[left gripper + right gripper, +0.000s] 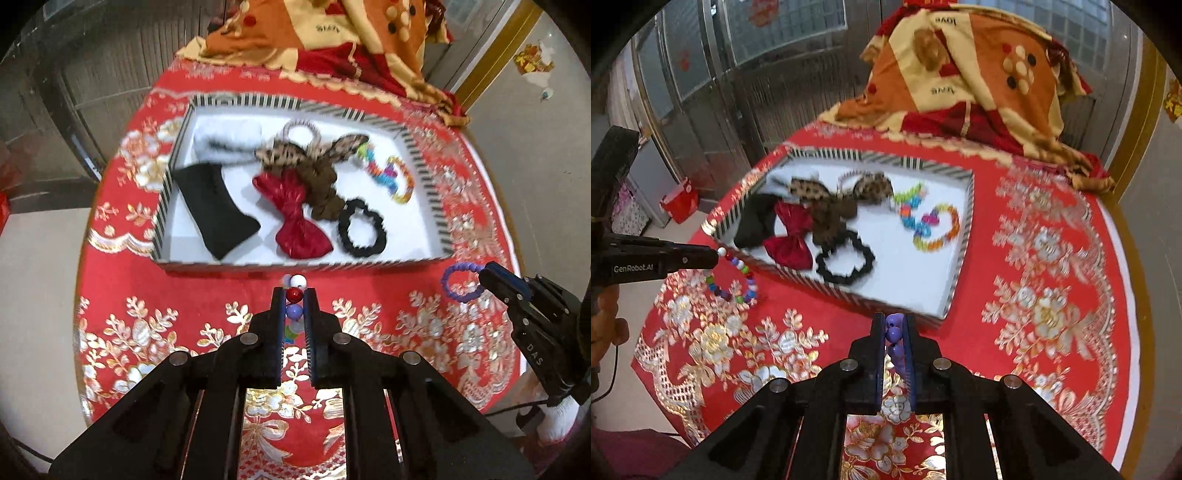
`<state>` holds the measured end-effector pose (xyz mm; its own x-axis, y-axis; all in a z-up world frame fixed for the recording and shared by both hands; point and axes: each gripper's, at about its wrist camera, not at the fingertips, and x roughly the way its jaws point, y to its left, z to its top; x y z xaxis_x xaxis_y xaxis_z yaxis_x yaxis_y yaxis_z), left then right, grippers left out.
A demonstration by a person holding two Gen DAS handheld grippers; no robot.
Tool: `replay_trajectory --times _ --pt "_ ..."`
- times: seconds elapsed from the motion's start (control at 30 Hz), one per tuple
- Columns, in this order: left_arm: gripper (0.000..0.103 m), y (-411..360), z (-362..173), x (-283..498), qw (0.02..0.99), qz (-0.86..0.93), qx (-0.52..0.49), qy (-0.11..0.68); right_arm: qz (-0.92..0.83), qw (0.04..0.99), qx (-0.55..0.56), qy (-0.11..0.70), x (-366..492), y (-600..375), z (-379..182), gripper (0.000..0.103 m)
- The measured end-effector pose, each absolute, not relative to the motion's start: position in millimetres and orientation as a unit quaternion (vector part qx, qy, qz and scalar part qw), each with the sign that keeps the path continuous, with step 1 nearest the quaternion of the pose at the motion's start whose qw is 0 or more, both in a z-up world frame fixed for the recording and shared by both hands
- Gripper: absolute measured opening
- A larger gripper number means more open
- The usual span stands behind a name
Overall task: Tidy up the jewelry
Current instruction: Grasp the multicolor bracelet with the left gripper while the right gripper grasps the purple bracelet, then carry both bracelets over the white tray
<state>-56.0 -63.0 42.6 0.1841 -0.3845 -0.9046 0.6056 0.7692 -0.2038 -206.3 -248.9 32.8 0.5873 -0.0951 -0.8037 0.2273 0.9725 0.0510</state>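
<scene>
A striped-rim white tray (303, 266) (955, 284) holds a black pouch (216, 212), a red bow (295, 218) (790, 236), a leopard bow (306, 158), a black scrunchie (362, 228) (846, 260) and colourful bead bracelets (391, 177) (931, 221). My left gripper (294, 291) (718, 254) is shut on a multicoloured bead bracelet (294, 295) (738, 280), just in front of the tray's near edge. My right gripper (895, 321) (480, 275) is shut on a purple bead bracelet (894, 334) (461, 282), near the tray's front right corner.
The tray lies on a round table with a red and gold floral cloth (155, 332) (1052, 295). A heap of orange, cream and red fabric (332, 40) (979, 92) sits at the table's far side. Floor lies beyond the cloth's edge on both sides.
</scene>
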Motion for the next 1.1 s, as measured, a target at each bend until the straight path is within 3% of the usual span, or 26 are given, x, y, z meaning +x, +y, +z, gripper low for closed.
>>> replay_trajectory --times 0.3,0.53,1.1 --pt "0.008 -65.6 75.4 -35.2 0.780 -0.328 0.099 0.525 -0.089 0.897 0.074 0.426 -181.4 -260.7 58.6 0.009" --pt "0.008 -84.2 93.6 -2.9 0.801 -0.309 0.105 0.502 -0.072 0.890 0.082 0.444 -145.0 -266.1 44.5 0.009" --pt "0.008 -187.7 57.9 88.1 0.802 -0.266 0.141 0.515 -0.084 0.852 0.134 0.499 -105.4 -320.4 -21.6 0.009"
